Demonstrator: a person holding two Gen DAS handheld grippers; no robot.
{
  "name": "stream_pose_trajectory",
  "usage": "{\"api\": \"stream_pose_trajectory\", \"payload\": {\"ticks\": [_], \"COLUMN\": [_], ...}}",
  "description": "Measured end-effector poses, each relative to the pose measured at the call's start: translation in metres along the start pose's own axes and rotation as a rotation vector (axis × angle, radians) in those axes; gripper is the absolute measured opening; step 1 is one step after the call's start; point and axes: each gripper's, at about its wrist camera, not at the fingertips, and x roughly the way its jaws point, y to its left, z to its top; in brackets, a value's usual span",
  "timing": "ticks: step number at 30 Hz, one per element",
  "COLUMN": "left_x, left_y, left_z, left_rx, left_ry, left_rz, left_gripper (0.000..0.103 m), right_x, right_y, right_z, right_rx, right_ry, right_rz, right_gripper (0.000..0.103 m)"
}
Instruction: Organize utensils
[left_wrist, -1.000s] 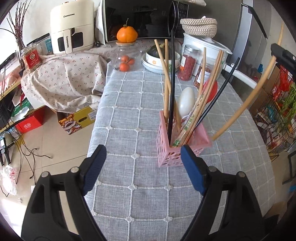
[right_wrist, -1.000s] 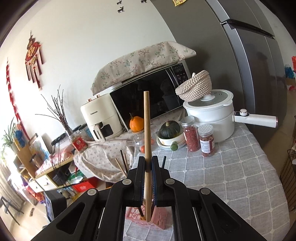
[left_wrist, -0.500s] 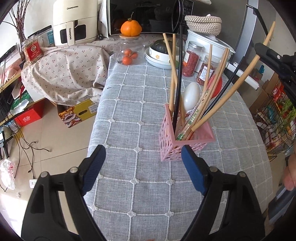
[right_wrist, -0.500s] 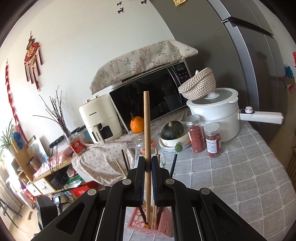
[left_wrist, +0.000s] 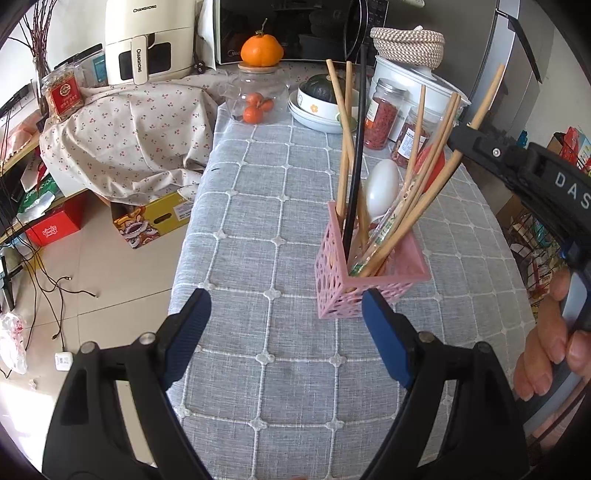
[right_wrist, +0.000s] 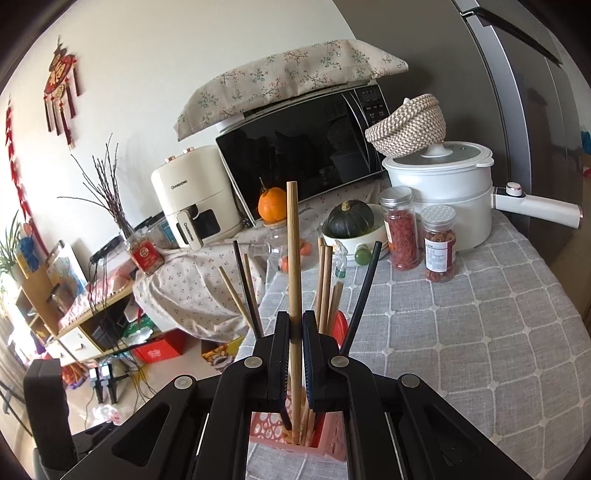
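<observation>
A pink perforated holder (left_wrist: 369, 288) stands on the grey checked tablecloth (left_wrist: 266, 221), with several wooden chopsticks, a black chopstick (left_wrist: 356, 147) and a white spoon (left_wrist: 382, 188) in it. My right gripper (right_wrist: 294, 332) is shut on a long wooden chopstick (right_wrist: 293, 258), held nearly upright over the holder (right_wrist: 269, 428). Its lower end reaches into the holder among the others. In the left wrist view the right gripper (left_wrist: 461, 138) comes in from the right with that chopstick (left_wrist: 424, 206) slanting down into the holder. My left gripper (left_wrist: 286, 314) is open and holds nothing, just in front of the holder.
At the back stand a white pot (right_wrist: 439, 199), two jars (right_wrist: 402, 229), a bowl with a squash (right_wrist: 349, 221), a glass jar (left_wrist: 258, 96) with an orange on it, a microwave (right_wrist: 306, 147) and an air fryer (left_wrist: 147, 40). The table's left edge drops to a floor with a cardboard box (left_wrist: 155, 218) and cables. A person's hand (left_wrist: 546, 332) holds the right gripper's handle.
My right gripper has come down and towards the holder with the wooden chopstick, whose lower end now stands inside the holder. The left gripper has stayed open in about the same place.
</observation>
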Motion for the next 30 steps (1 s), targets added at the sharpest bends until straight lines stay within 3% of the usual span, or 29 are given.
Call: {"api": "stream_pose_trajectory", "payload": {"ticks": [4,7,10,12,14,21,30], "left_x": [0.000,0.000,-0.003,-0.007,-0.013,-0.044,-0.071], "left_y": [-0.001,-0.002,-0.005,-0.008,-0.011,-0.036,-0.066], "left_z": [0.000,0.000,0.000,0.000,0.001,-0.004,-0.015], "left_rx": [-0.002,-0.001,0.001,0.002,0.006,0.020,0.070], "left_ry": [-0.001,-0.005,-0.012,-0.019,-0.033,-0.104,-0.172], "left_rz": [-0.001,-0.009,-0.014,-0.012,-0.009,0.001,0.024], "left_gripper": [0.084,0.084,0.084,0.084,0.084,0.090,0.097], "right_x": [0.003,-0.003,-0.014,-0.024,-0.036,-0.086,-0.129], "right_y": [0.000,-0.001,-0.003,-0.005,-0.007,-0.018,-0.052], "right_z": [0.000,0.004,0.009,0.013,0.018,0.022,0.015], "right_rx": [-0.009,-0.006,0.004,0.008,-0.005,-0.107,-0.082], "right_ry": [0.014,-0.002,-0.022,-0.035,-0.044,-0.040,0.094], "right_rz": [0.004,0.017,0.038,0.047,0.045,-0.035,-0.208], "right_gripper": [0.008,0.017,0.029,0.044,0.051,0.082,0.096]}}
